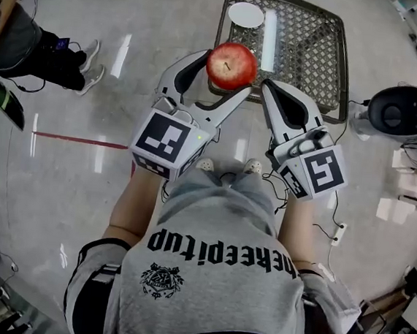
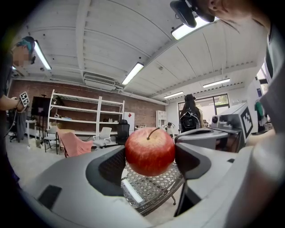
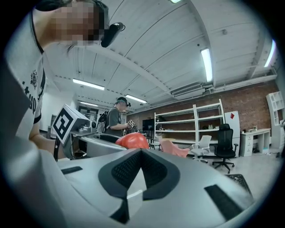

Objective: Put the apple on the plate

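L tool (image 1: pixel 225 74) is clamping on apple (image 1: pixel 231 65): jaws spread wide, pads pressing its two sides. Apple is hanging in air by near edge of table (image 1: pixel 307 55), not yet on plate (image 1: pixel 246 14). R tool (image 1: pixel 269 88) is sitting alongside w/ jaws together, nothing in it.

Risks (judgement):
- Apple is round & smooth, and grip is sitting toward jaw tips, so a jolt could be slipping it out to the floor.
- Plate is looking small & shallow; letting go off-centre or from height may be sending apple rolling onto the mesh.

Containers: plate is sitting at far-left corner of table, holding nothing.
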Demonstrator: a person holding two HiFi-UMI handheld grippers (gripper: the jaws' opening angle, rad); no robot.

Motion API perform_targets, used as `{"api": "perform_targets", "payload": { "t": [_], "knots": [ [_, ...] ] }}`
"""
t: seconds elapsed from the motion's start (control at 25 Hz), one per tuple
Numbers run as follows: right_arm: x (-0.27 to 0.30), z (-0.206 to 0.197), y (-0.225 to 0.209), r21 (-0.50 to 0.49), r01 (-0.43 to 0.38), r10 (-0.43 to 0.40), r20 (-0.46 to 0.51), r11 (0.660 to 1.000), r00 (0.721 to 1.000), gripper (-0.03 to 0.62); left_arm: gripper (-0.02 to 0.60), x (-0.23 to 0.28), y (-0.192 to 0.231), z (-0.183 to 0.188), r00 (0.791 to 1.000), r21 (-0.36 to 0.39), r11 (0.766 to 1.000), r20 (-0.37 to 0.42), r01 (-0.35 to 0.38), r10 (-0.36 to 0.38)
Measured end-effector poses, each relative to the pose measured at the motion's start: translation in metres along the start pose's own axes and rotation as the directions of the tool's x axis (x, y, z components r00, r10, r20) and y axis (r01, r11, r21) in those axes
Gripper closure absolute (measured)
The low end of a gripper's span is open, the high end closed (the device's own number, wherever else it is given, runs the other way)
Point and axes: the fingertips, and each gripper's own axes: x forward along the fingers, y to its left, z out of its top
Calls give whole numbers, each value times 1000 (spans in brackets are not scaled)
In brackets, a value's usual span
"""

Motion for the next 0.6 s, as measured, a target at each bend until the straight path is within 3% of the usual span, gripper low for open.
{"api": "perform_targets", "payload": {
  "t": [0.36,0.6],
  "knots": [
    [5,-7,19,-24,69,-69,2,997,998,585,193,-14,9,-11,999,6,999,10,39,-39],
    [11,-11,9,-11,59,-59,-22,998,998,585,193,-1,16,-11,999,-5,999,11,38,-38]
  ]
}}
